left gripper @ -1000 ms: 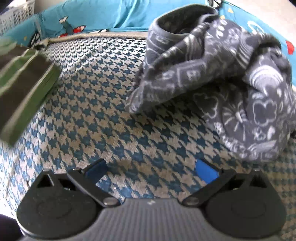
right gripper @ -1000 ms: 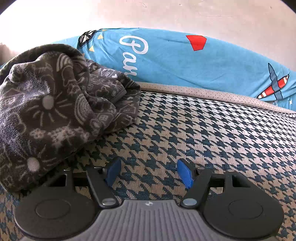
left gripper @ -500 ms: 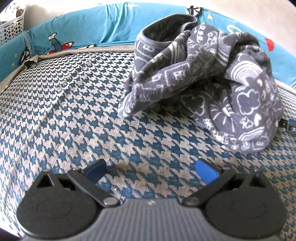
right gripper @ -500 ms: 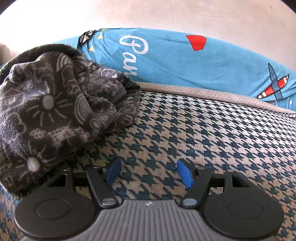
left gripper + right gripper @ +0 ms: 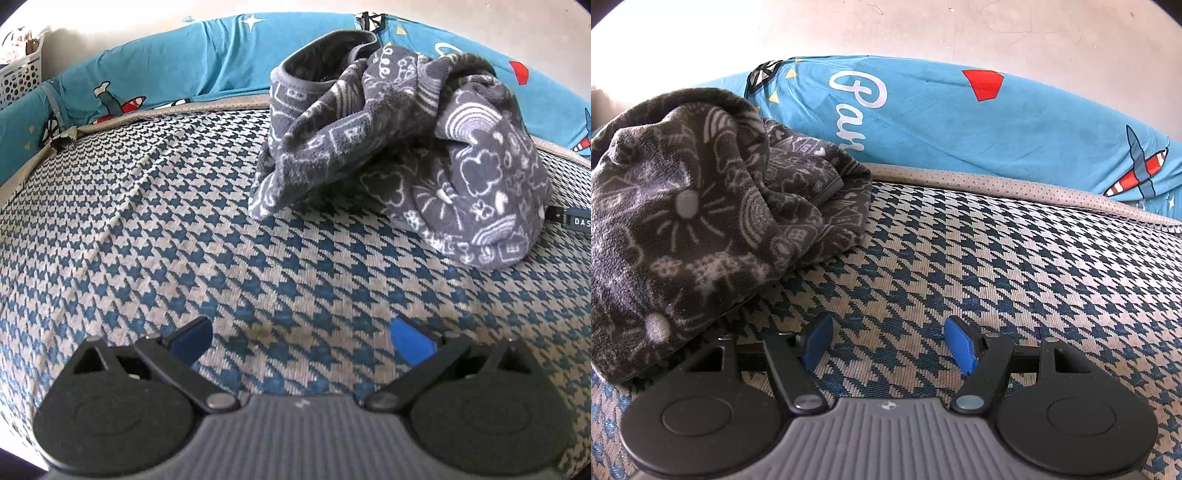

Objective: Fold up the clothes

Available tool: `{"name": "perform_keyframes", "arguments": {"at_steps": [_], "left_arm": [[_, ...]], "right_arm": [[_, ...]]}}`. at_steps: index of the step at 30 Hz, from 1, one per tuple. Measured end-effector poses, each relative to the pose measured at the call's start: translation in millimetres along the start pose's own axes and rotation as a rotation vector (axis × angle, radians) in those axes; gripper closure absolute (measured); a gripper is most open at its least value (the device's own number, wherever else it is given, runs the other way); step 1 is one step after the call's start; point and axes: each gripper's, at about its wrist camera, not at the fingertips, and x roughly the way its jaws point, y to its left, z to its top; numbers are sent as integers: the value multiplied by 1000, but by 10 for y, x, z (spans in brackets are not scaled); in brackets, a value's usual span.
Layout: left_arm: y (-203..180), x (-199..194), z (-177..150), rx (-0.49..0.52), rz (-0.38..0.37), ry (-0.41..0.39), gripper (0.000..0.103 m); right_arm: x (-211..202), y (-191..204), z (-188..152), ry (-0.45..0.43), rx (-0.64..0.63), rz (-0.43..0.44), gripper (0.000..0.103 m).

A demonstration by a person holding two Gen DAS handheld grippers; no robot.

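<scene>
Clothes first: your one garment, a dark grey fleece piece (image 5: 402, 147) with white doodle print, sits crumpled in a heap on the blue-and-cream houndstooth surface (image 5: 184, 221), unfolded, its banded opening tipped up at the back. Your left gripper (image 5: 301, 338) hangs over bare houndstooth just short of the heap, blue pads spread, nothing between them. Your right gripper (image 5: 888, 345) sits low beside the same heap (image 5: 701, 206), jaws apart and empty, the fleece bulging just left of its left finger. Behind runs turquoise bedding (image 5: 960, 118) printed with planes. A white perforated basket (image 5: 18, 74) shows at the far left; its contents are too blurred to tell.
</scene>
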Motion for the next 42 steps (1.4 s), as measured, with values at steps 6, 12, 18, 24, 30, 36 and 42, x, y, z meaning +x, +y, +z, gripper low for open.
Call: {"name": "perform_keyframes", "arguments": {"at_steps": [6, 12, 18, 24, 30, 36, 42], "left_arm": [[68, -31, 95, -32, -13, 13, 0], [94, 48, 277, -1, -44, 36, 0], [62, 136, 391, 48, -81, 59, 0], [76, 263, 334, -16, -84, 85, 0], [12, 315, 347, -35, -74, 82, 0], [-88, 339, 358, -49, -65, 82, 0], [-143, 333, 322, -51, -49, 78, 0]], "right_arm": [[4, -6, 0, 0, 1, 0, 37], [4, -3, -4, 0, 0, 0, 37], [6, -2, -5, 0, 0, 0, 37], [8, -1, -4, 0, 0, 0, 37], [10, -2, -5, 0, 0, 0, 37], [12, -8, -5, 0, 0, 0, 37], [12, -8, -5, 0, -2, -1, 37]]}}
